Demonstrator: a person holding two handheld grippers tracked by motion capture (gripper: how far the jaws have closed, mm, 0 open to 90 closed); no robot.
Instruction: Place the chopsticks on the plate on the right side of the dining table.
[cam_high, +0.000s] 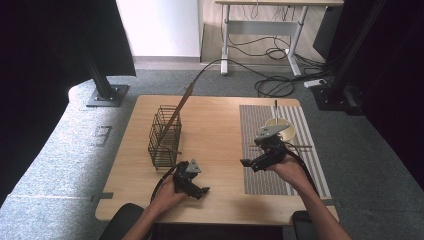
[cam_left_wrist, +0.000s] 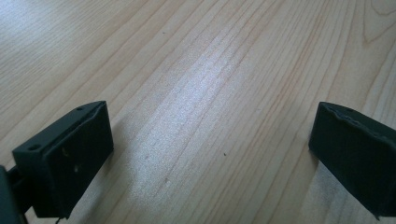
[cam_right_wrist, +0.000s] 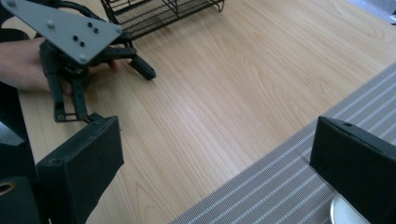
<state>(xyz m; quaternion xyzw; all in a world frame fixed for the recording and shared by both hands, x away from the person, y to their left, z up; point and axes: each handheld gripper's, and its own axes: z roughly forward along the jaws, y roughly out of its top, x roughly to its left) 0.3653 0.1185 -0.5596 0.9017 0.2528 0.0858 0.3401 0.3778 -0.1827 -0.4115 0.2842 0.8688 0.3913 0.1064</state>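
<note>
- L gripper (cam_high: 196, 186): jaws spread, nothing held; low over bare wood-grain table (cam_high: 215, 125), just near-side of wire basket (cam_high: 165, 137).
- R gripper (cam_high: 253, 163): jaws spread, nothing held; right of basket, over edge of ribbed grey mat (cam_high: 305, 130).
- 1 black mesh basket, rectangular; 1 thin wooden stick (cam_high: 178, 111) leaning in it.
- 1 round pale plate (cam_high: 286, 131) on mat, well right of basket.

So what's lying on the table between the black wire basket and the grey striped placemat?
Nothing: in the high view, bare light wooden tabletop runs between the black wire basket and the grey striped placemat.

Wooden table (cam_high: 215, 130): wire basket (cam_high: 164, 136), striped mat (cam_high: 280, 150).
</note>
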